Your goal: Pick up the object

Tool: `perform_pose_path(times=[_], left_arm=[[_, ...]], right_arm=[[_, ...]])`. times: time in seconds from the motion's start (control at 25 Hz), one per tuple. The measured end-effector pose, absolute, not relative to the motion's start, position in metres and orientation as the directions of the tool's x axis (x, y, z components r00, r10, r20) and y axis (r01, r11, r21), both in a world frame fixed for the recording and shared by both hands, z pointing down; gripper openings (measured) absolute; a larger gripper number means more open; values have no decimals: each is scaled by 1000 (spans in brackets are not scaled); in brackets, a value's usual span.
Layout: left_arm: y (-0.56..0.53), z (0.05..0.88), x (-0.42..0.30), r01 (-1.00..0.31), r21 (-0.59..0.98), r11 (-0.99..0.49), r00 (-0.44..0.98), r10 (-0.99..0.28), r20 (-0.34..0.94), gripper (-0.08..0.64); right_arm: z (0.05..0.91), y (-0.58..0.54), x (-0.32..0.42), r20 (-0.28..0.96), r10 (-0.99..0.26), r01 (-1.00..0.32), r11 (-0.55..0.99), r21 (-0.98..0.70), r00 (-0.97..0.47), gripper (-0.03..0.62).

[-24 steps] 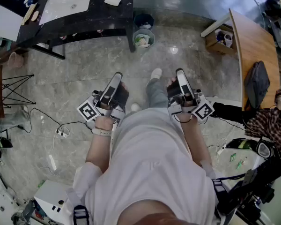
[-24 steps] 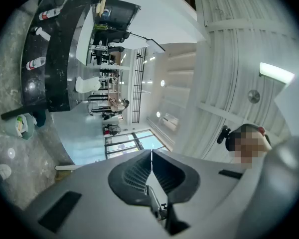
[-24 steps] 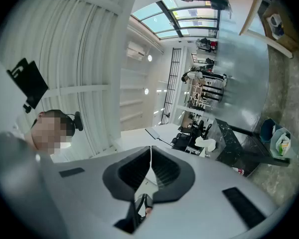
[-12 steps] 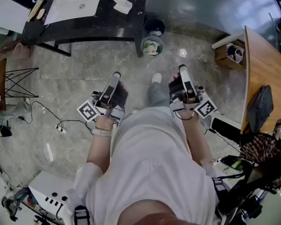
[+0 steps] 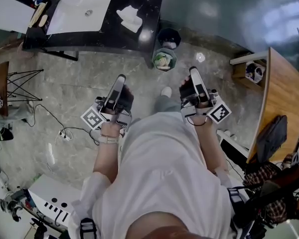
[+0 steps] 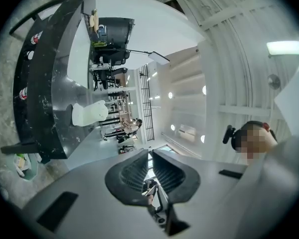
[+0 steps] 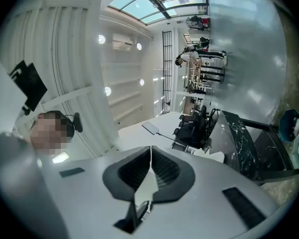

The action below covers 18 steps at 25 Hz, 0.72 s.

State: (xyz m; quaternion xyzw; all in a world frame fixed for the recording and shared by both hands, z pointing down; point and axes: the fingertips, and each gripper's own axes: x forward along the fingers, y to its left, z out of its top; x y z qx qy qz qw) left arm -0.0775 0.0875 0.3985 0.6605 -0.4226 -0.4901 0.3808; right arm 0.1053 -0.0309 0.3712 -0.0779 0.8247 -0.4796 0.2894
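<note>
A white lumpy object lies on the black table far ahead of me; the left gripper view shows the same white object on the table top. My left gripper is held in front of the person's chest, well short of the table. Its jaws are shut with nothing between them. My right gripper is held level beside it. Its pads meet at the tips and hold nothing.
A large white sheet covers the table's left part. A pale bin with rubbish and a dark bin stand at the table's right corner. A wooden desk with a dark bag runs along the right. Cables lie on the floor at left.
The person has stepped forward: the black table, the bins and the wooden desk have slid nearer in the head view. Both grippers keep the same pose, still shut.
</note>
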Motion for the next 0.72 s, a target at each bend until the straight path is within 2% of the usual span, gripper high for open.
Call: perform_pose_path(times=[0.2,0.56,0.72], left_arm=[[35,404,-94,-255,919,-300,125,-953,-276,20],[-33,425,-116,-391,907,-155,95,-987,-128,143],[-54,429,-123,-414,905,-98,78,-994,-72,225]], right_arm=[[370,-82,87,-389,-359,164,521,-838,-848,21],[382,-141,67,-359,-289,183,494,-850,-887,21],[382,-157,65,-362,-274,195,489,-850,-891,21]])
